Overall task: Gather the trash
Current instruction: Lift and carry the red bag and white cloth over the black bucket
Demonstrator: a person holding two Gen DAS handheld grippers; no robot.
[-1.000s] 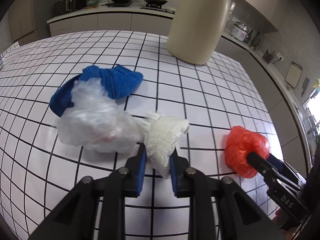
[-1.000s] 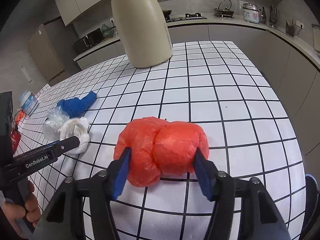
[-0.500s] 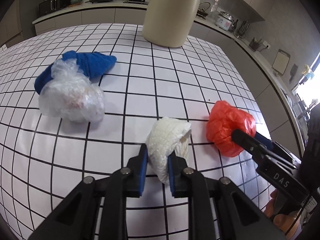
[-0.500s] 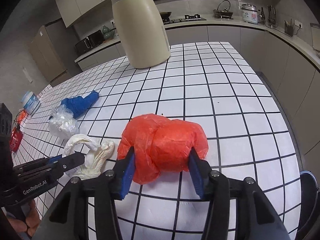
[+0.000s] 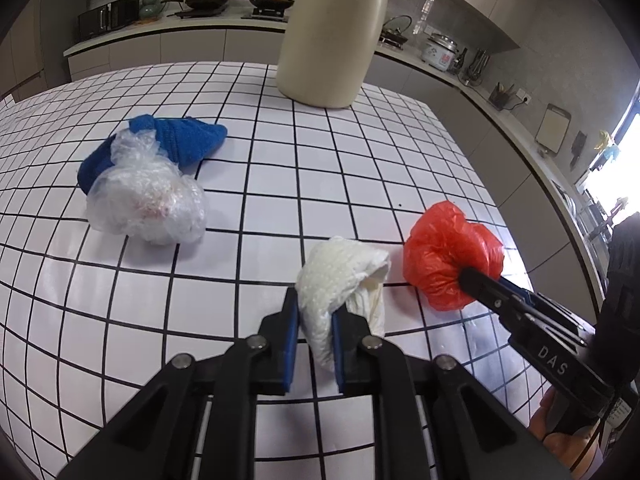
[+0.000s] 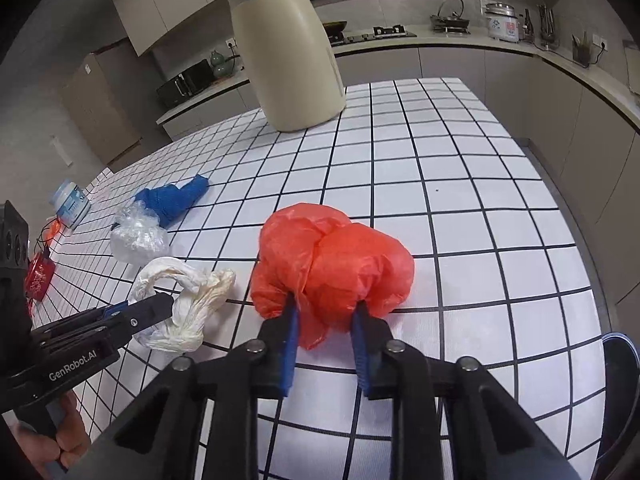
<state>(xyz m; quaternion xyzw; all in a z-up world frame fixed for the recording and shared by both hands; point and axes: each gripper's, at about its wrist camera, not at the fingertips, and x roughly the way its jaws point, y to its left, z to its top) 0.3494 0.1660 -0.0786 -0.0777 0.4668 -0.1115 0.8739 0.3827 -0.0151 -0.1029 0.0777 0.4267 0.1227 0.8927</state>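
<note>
My left gripper (image 5: 314, 308) is shut on a crumpled white plastic bag (image 5: 340, 276), held just above the white tiled table (image 5: 360, 184). To its right, the right gripper (image 6: 326, 312) has a red plastic bag (image 6: 332, 264) between its jaws, which are closing, and the blue pads press into its lower part. In the right wrist view the white plastic bag (image 6: 180, 292) hangs from the left gripper (image 6: 160, 304) beside the red bag. A clear plastic bag (image 5: 144, 204) lies on the table further left, against a blue cloth (image 5: 188, 140).
A tall cream jug (image 5: 332, 32) stands at the table's far side. A small white bottle (image 6: 72, 204) and a red tag (image 6: 38, 280) sit near the left edge. The table's right edge (image 6: 568, 216) drops to the floor. Kitchen counters ring the room.
The right jaws have closed in on the red bag and squeezed it. The left gripper carried the white bag right, away from the clear bag and close to the red bag.
</note>
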